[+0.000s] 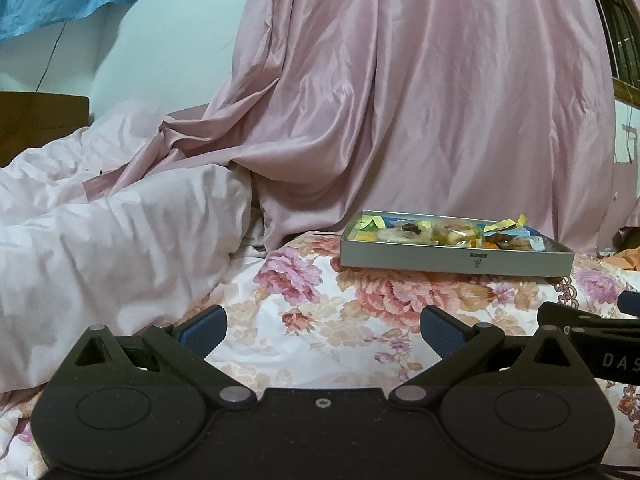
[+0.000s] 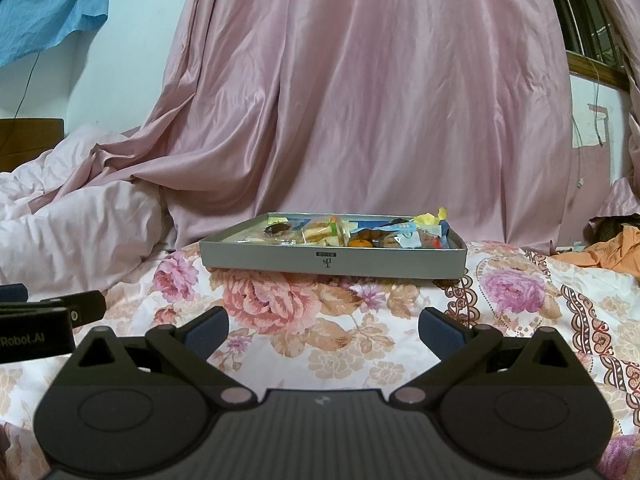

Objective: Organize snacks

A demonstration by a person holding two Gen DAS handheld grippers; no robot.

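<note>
A shallow grey box (image 2: 332, 262) sits on the floral bedsheet, filled with several wrapped snacks (image 2: 328, 232). It also shows in the left wrist view (image 1: 456, 258), to the right of centre, with the snacks (image 1: 448, 232) inside it. My right gripper (image 2: 323, 330) is open and empty, low over the sheet, short of the box. My left gripper (image 1: 323, 328) is open and empty, to the left of the box and short of it. The right gripper's body shows at the right edge of the left wrist view (image 1: 592, 328). The left gripper's body shows at the left edge of the right wrist view (image 2: 44, 320).
A pink curtain (image 2: 360, 100) hangs behind the box. A rumpled pale pink duvet (image 1: 100, 232) lies to the left. An orange cloth (image 2: 612, 254) lies at the right. The floral bedsheet (image 2: 280, 312) spreads between the grippers and the box.
</note>
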